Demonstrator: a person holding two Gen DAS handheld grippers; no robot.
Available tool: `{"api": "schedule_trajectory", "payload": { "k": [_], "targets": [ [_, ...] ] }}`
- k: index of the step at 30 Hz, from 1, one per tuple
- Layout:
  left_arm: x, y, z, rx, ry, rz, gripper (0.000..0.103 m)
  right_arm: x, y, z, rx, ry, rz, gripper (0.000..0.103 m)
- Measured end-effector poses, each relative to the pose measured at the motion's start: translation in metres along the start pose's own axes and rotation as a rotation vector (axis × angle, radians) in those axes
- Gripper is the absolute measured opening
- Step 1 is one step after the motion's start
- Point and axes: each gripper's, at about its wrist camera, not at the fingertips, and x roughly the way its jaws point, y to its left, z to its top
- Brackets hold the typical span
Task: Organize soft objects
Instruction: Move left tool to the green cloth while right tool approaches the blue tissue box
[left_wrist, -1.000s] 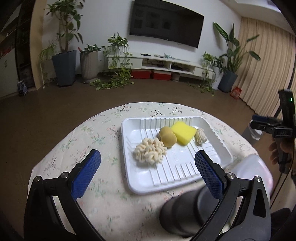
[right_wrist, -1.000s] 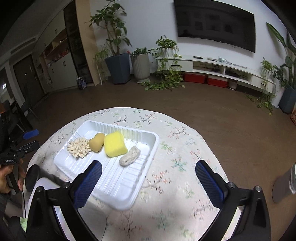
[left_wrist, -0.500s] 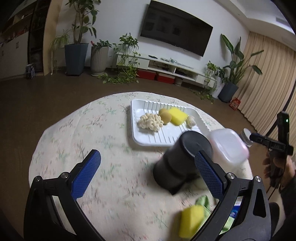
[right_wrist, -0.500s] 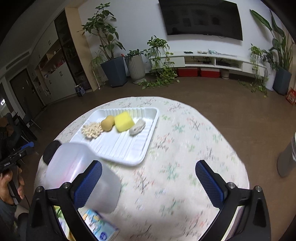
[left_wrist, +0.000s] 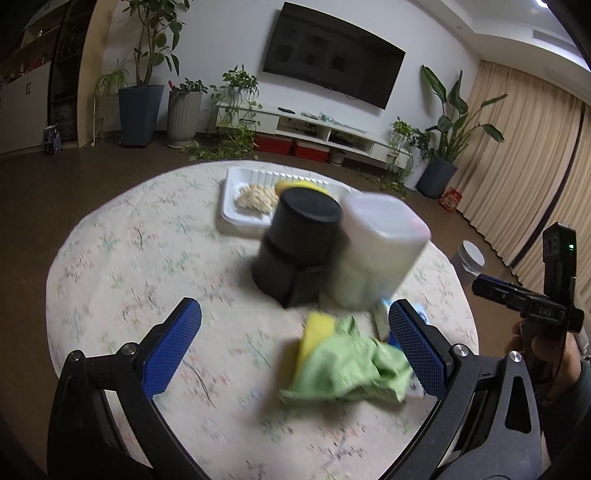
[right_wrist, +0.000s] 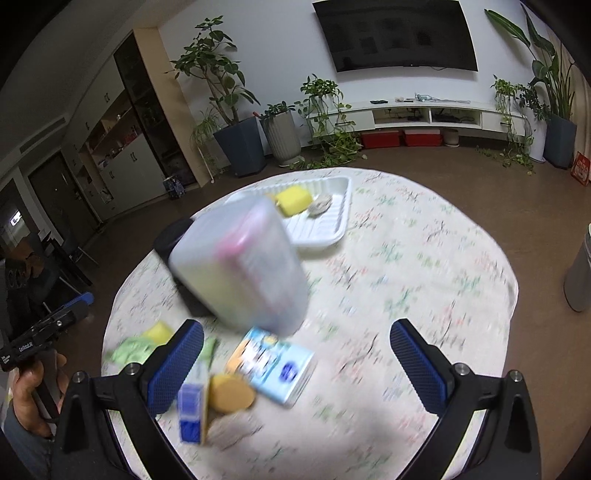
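Left wrist view: left claw (left_wrist: 293, 345) gapes wide over green cloth (left_wrist: 351, 369).

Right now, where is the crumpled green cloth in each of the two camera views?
Left wrist view: the green cloth lies low and right of centre, close to the right finger of the left tool.
Right wrist view: the cloth shows small at lower left, partly behind the left finger of the right tool.
Shared landmark: the white tray at the table's far side.
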Motion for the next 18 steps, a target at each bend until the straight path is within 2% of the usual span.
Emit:
{"api": "schedule_trajectory", "payload": {
  "k": [11,18],
  "targets": [
    [-0.01,-0.041,-0.043,0.144,0.02,0.005,0.103,-0.013,0.06,-0.06,-0.076,0.007,0.003,0.103],
    [-0.002,-0.054,-0.054,0.201,0.055,-0.01,0.103,-0.008,0.078,-0.076,-0.115,0.03,-0.011,0.103]
  ]
}}
